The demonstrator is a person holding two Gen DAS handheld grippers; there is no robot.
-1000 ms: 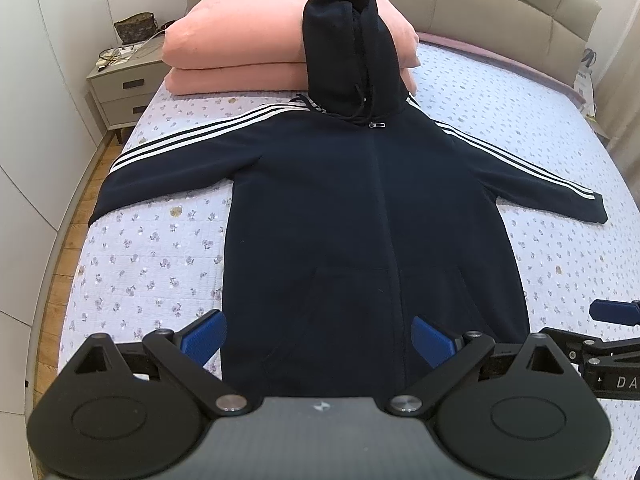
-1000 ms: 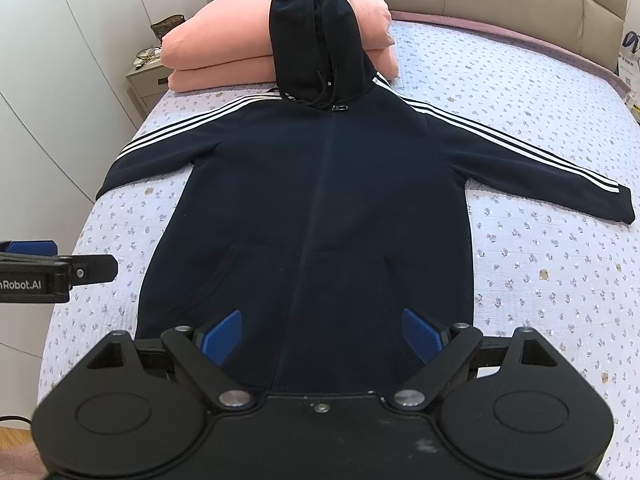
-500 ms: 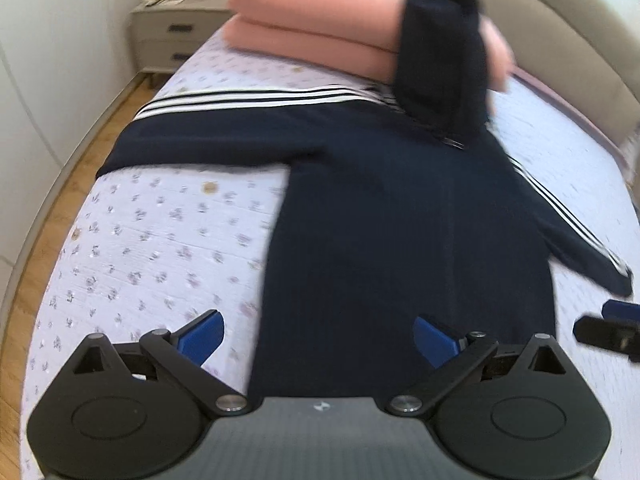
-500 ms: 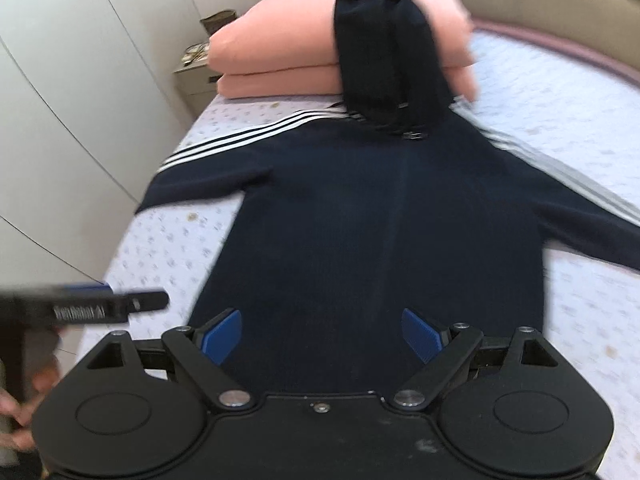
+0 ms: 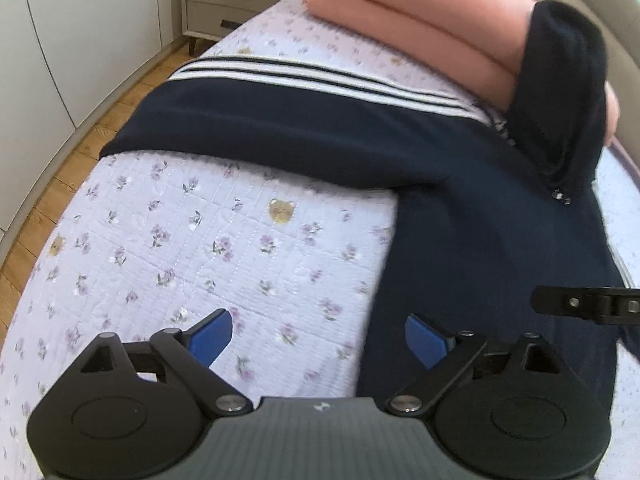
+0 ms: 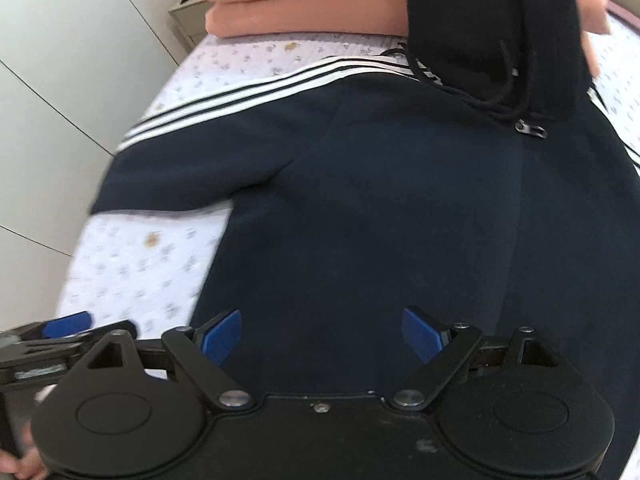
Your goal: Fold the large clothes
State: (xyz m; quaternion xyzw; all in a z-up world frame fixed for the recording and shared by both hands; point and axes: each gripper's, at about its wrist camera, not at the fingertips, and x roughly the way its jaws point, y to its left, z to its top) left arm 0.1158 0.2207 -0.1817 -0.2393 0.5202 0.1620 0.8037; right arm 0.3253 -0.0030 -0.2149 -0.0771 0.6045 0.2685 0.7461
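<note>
Navy hoodie [image 5: 472, 216] lay flat on the bed [image 5: 208, 240], sleeve [image 5: 280, 128] stretched leftward beyond the left gripper [image 5: 318, 336], the nearer; right gripper [image 6: 322, 332] over the torso, both wide, empty

Bed [image 5: 224, 240] covered by a lilac quilted spread printed with small flowers and bear faces. A dark navy hoodie [image 6: 380, 220] lies flat, front up, along the bed's middle; its white-striped sleeve [image 5: 280, 120] reaches toward the bed's left edge. Two stacked pink pillows [image 5: 420, 16] sit at the head end, the hood [image 5: 560, 92] resting against them.
</note>
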